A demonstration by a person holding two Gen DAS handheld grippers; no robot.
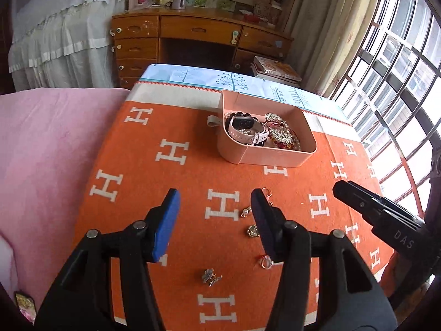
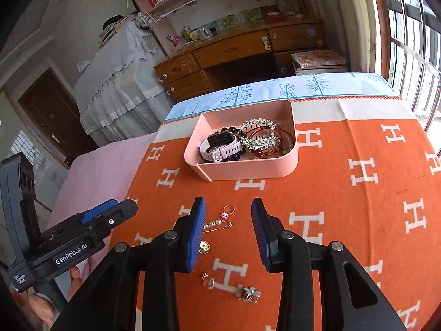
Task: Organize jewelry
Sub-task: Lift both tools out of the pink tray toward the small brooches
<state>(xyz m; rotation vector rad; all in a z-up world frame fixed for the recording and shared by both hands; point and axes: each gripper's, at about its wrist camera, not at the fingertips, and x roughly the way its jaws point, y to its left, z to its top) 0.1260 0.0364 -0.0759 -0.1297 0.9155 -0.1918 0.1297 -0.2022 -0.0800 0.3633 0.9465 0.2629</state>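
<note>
A pink box (image 2: 248,169) on the orange counter (image 2: 344,207) holds a white watch (image 2: 220,144), a crystal brooch (image 2: 259,135) and red beads (image 2: 264,153), while loose pieces lie nearer the cameras: a gold disc (image 2: 204,247), a ring (image 2: 208,280), a flower clip (image 2: 250,294) and a small hoop (image 2: 228,209). The right hand-held gripper (image 2: 228,234) hangs released above these pieces, touching none. The left hand-held gripper (image 1: 215,226) is likewise spread wide and empty over the same scatter, just beside the right one.
</note>
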